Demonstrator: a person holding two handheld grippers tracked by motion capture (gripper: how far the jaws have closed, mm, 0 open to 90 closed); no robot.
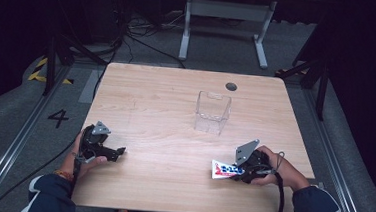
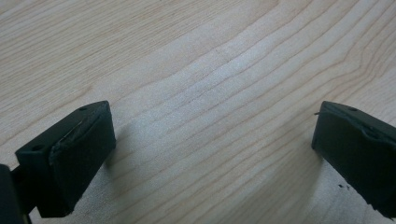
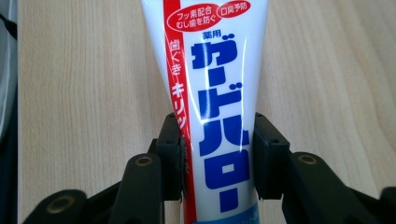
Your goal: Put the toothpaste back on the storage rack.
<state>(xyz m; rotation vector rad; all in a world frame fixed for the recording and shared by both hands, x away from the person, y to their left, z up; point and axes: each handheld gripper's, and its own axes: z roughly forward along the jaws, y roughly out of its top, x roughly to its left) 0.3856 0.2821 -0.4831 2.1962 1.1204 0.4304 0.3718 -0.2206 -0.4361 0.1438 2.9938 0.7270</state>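
Toothpaste tube [image 1: 223, 170] on table [image 1: 165, 109], container [image 1: 212, 112] behind it.

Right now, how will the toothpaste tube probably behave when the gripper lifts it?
The toothpaste tube is glossy plastic, so it may slip. The right gripper is shut on one end, so the long free end may sag. Its flat shape makes rolling unlikely.

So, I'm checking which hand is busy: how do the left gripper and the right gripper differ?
The right gripper is shut on the toothpaste tube; the left gripper stands open with bare table between its jaws. In the high view the right gripper sits at the near right, close to the clear box; the left gripper sits at the near left. Both are hand-held, low over the table.
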